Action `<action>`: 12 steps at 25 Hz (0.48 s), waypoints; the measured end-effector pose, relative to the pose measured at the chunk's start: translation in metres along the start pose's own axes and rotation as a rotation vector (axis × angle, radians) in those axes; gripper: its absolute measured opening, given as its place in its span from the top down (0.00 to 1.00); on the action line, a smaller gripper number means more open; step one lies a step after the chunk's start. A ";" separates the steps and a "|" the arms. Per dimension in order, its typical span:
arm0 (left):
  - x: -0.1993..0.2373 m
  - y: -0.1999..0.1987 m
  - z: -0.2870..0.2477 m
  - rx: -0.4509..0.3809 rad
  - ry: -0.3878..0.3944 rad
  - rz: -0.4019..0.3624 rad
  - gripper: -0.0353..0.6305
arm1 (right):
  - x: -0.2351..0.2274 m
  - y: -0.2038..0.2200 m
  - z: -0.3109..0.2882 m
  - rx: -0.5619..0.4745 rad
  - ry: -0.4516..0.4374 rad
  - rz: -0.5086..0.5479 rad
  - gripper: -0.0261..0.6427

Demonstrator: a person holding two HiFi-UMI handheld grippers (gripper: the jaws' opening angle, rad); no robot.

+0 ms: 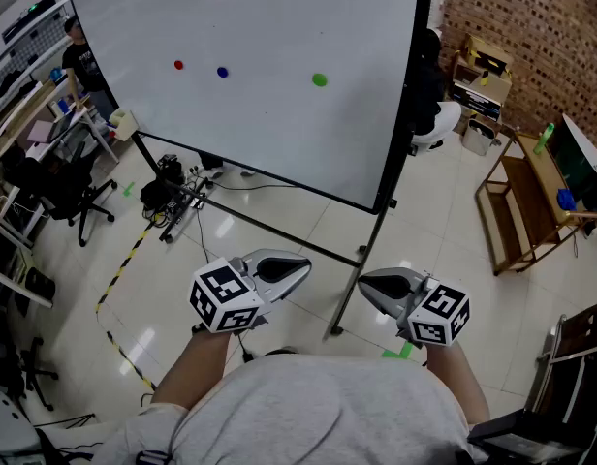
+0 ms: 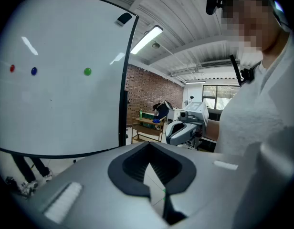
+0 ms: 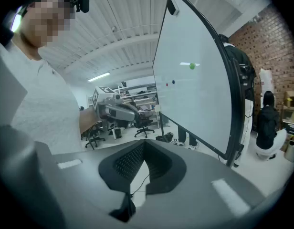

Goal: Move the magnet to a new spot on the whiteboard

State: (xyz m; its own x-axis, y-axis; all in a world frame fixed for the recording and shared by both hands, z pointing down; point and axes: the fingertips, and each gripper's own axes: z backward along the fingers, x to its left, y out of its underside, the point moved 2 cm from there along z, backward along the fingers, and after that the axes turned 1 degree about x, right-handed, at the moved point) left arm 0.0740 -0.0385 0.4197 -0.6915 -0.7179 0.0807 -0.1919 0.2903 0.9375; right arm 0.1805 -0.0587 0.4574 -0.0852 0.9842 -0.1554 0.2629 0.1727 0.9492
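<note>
On the whiteboard [image 1: 260,124] sit three small round magnets: a red magnet [image 1: 178,65] and a blue magnet [image 1: 222,72] close together left of its middle, and a green magnet [image 1: 320,80] well apart from them, nearer the right edge; the task does not say which one is meant. Both tools are held low by the person's body, well short of the board; the left gripper [image 1: 300,264] and the right gripper [image 1: 366,285] each have their jaws pressed together on nothing. Trouble I would expect: jaws not spread in time would knock a magnet sideways rather than pinch it; so small and flat a button could slip from the pads and drop; a hard push might rock the free-standing board; cables [image 1: 177,206] by its foot could catch a step.
</note>
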 end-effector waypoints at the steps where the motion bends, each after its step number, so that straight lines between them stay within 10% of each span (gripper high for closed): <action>1: 0.007 -0.001 0.003 0.000 -0.004 -0.001 0.97 | -0.003 -0.001 -0.004 0.001 0.003 -0.005 0.96; 12: 0.135 -0.008 0.035 -0.028 0.021 -0.007 0.97 | -0.050 -0.029 -0.093 0.014 0.076 -0.037 0.96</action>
State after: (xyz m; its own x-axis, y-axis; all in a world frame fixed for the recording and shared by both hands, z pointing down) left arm -0.0418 -0.1160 0.4110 -0.6754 -0.7330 0.0805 -0.1769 0.2671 0.9473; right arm 0.0875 -0.1168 0.4635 -0.1680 0.9713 -0.1682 0.2719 0.2096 0.9392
